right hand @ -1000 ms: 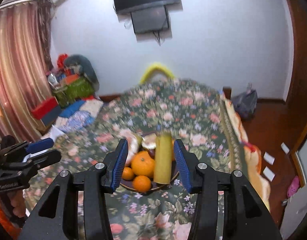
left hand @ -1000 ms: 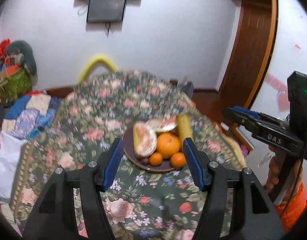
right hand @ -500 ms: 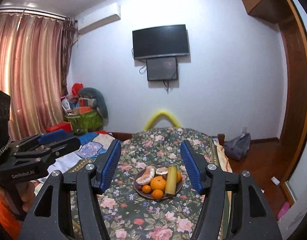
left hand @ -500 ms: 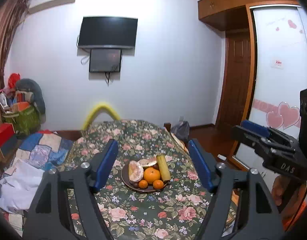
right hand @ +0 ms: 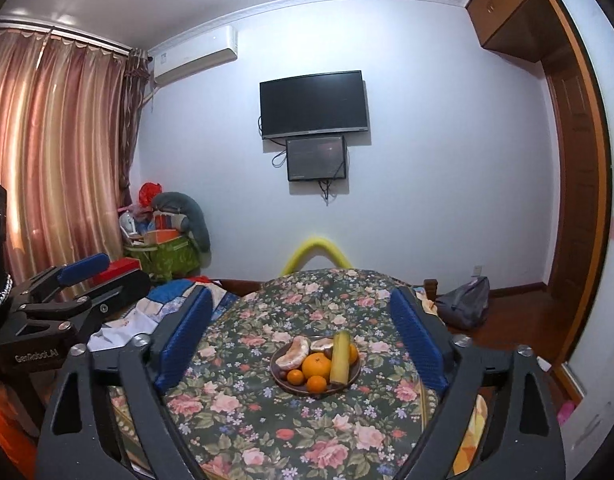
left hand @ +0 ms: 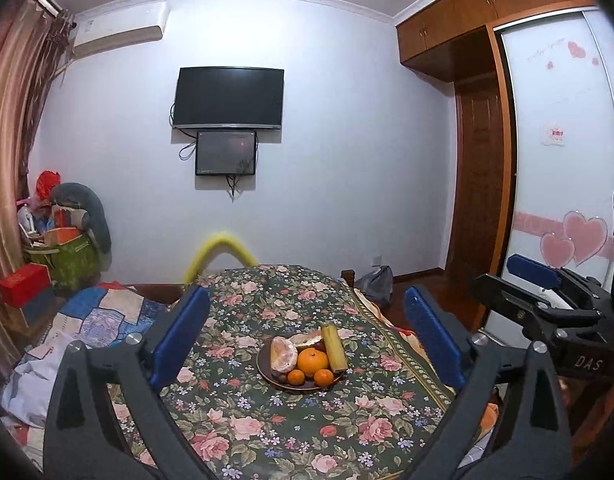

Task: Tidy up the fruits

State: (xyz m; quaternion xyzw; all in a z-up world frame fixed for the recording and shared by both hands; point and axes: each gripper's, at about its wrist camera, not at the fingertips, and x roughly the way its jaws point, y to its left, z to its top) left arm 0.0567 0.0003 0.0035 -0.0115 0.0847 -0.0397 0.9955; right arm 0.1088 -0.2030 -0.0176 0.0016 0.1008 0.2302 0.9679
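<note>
So both the left gripper point(left hand: 307, 344) and right gripper point(right hand: 303, 340) have pulled well back, wide open and empty, leaving the fruit piled on the round dark plate point(right hand: 285, 386) on the floral bedspread point(right hand: 235, 408), looks basically done.

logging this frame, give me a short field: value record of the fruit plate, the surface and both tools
plate: dark round plate on the floral cover
fruit on plate: large orange, small oranges, yellow stalk, peeled pomelo pieces
left tool: open, empty, clear of the plate
right tool: open, empty, clear of the plate
fruit off the plate: none visible
</note>
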